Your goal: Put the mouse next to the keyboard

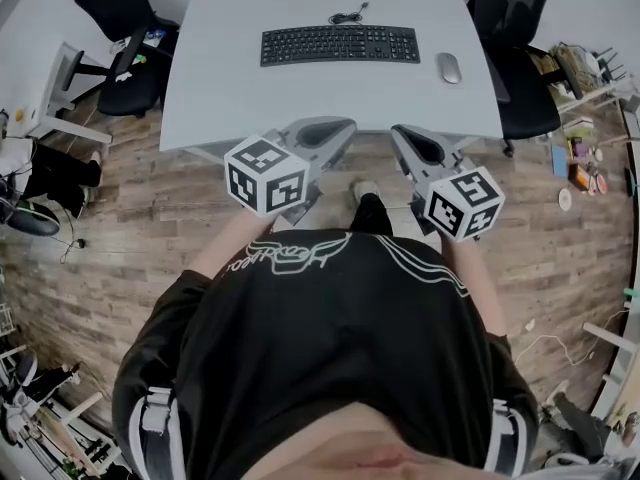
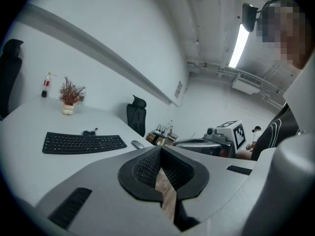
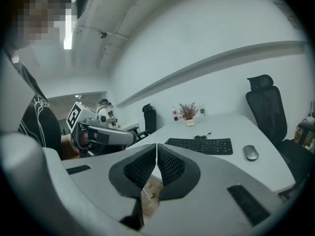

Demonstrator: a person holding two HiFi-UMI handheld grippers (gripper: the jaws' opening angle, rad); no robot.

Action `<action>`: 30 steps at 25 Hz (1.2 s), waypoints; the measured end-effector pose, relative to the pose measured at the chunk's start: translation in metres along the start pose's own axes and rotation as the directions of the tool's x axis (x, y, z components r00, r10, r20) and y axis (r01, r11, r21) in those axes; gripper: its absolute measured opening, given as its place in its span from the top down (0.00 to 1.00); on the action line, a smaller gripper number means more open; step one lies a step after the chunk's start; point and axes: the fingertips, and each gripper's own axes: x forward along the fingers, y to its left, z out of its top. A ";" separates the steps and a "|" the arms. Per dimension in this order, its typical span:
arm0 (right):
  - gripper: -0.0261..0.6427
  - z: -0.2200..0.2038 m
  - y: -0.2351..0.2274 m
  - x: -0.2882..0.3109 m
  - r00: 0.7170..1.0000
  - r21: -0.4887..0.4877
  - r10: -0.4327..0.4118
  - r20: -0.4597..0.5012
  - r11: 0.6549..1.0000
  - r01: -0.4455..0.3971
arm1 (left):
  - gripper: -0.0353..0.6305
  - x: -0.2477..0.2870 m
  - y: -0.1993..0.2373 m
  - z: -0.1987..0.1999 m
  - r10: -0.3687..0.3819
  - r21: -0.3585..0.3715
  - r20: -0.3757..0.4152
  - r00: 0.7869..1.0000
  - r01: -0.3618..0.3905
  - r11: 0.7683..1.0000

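Note:
A black keyboard (image 1: 340, 45) lies across the far middle of the white table (image 1: 220, 98). A grey mouse (image 1: 449, 68) rests to its right, a short gap away. Both grippers hover side by side at the table's near edge, well short of both things. My left gripper (image 1: 325, 131) has its jaws together with nothing between them, and so does my right gripper (image 1: 418, 140). In the left gripper view the keyboard (image 2: 81, 142) and mouse (image 2: 138, 144) lie beyond the shut gripper (image 2: 160, 150). From the right gripper (image 3: 156, 147), the keyboard (image 3: 202, 145) and mouse (image 3: 250, 153) show ahead to the right.
Black office chairs (image 1: 515, 58) stand at the table's right and at its left (image 1: 120, 28). A coiled cable (image 1: 348, 15) lies behind the keyboard. A potted plant (image 2: 69, 96) and a bottle (image 2: 46, 85) stand at the table's far end. Clutter covers the wooden floor at right (image 1: 580, 163).

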 end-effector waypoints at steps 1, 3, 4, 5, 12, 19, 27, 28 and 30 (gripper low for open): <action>0.94 -0.001 0.002 -0.001 1.000 0.002 -0.003 0.000 1.000 0.003 | 0.94 -0.002 -0.001 -0.002 -0.002 0.001 -0.001 1.000 0.002 1.000; 0.94 -0.004 0.005 -0.002 1.000 0.006 -0.011 -0.001 1.000 0.011 | 0.94 -0.005 -0.004 -0.004 -0.005 0.002 -0.004 1.000 0.005 1.000; 0.94 -0.005 0.006 -0.003 1.000 0.009 -0.014 -0.002 1.000 0.014 | 0.94 -0.005 -0.005 -0.005 -0.007 0.002 -0.006 1.000 0.007 1.000; 0.94 -0.006 0.006 -0.005 1.000 0.013 -0.017 -0.004 1.000 0.017 | 0.94 -0.006 -0.006 -0.005 -0.009 0.002 -0.007 1.000 0.009 1.000; 0.94 -0.009 -0.001 -0.009 0.999 0.038 -0.036 -0.011 0.999 0.036 | 0.94 -0.002 -0.009 -0.004 -0.026 0.004 -0.013 1.000 0.026 1.000; 0.94 -0.013 -0.005 -0.009 0.998 0.038 -0.051 -0.025 0.998 0.052 | 0.94 0.002 -0.007 -0.009 -0.033 -0.009 -0.014 0.999 0.033 0.999; 0.94 -0.018 -0.009 -0.011 0.998 0.045 -0.059 -0.036 0.997 0.060 | 0.94 0.009 -0.008 -0.014 -0.044 -0.027 -0.021 0.999 0.044 0.999; 0.94 -0.018 -0.009 -0.011 0.998 0.045 -0.059 -0.036 0.997 0.061 | 0.94 0.009 -0.008 -0.014 -0.045 -0.029 -0.021 0.999 0.044 0.999; 0.94 -0.019 -0.010 -0.011 0.998 0.044 -0.059 -0.038 0.997 0.061 | 0.94 0.011 -0.007 -0.014 -0.045 -0.031 -0.021 0.999 0.044 0.999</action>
